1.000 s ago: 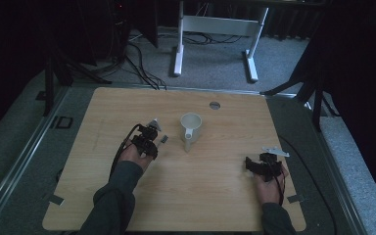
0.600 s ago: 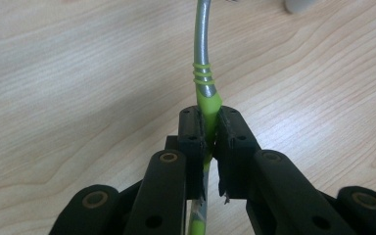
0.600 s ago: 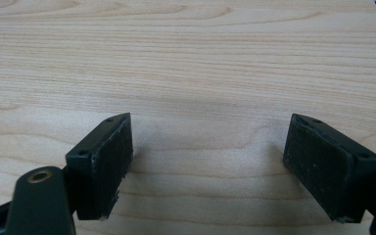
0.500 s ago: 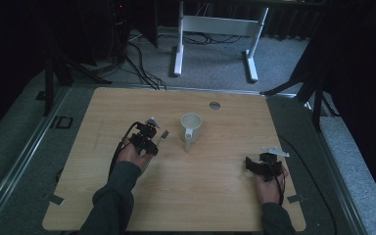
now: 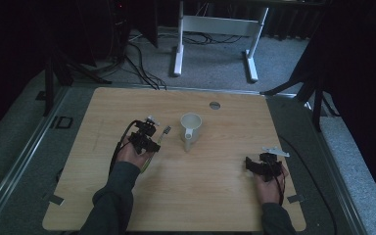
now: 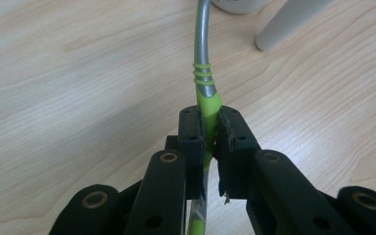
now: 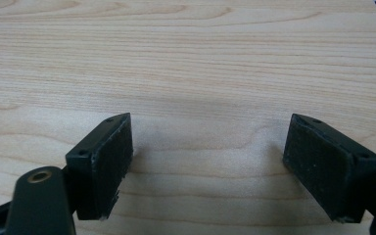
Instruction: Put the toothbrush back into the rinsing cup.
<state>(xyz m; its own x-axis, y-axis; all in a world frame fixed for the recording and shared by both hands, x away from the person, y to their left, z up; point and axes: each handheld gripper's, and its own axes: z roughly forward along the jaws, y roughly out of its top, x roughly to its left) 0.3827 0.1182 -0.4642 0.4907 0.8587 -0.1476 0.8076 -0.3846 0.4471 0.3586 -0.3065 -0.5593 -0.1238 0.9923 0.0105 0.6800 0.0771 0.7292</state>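
Two grippers over the table (image 5: 225, 196). Left gripper (image 6: 209, 128) was clamped on the green handle of a utensil (image 6: 201, 44), its metal end pointing toward the white cup (image 5: 191, 128) just beside it. Against the earlier frames, this hand had shifted slightly nearer the person. Right gripper (image 7: 208, 164) had not moved, its jaws wide apart over bare wood. Cup unmoved.

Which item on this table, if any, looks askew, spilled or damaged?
Nothing stands out. The white jug stands upright on the table with no spill. The left gripper holds the green-handled utensil, and the right gripper is open.
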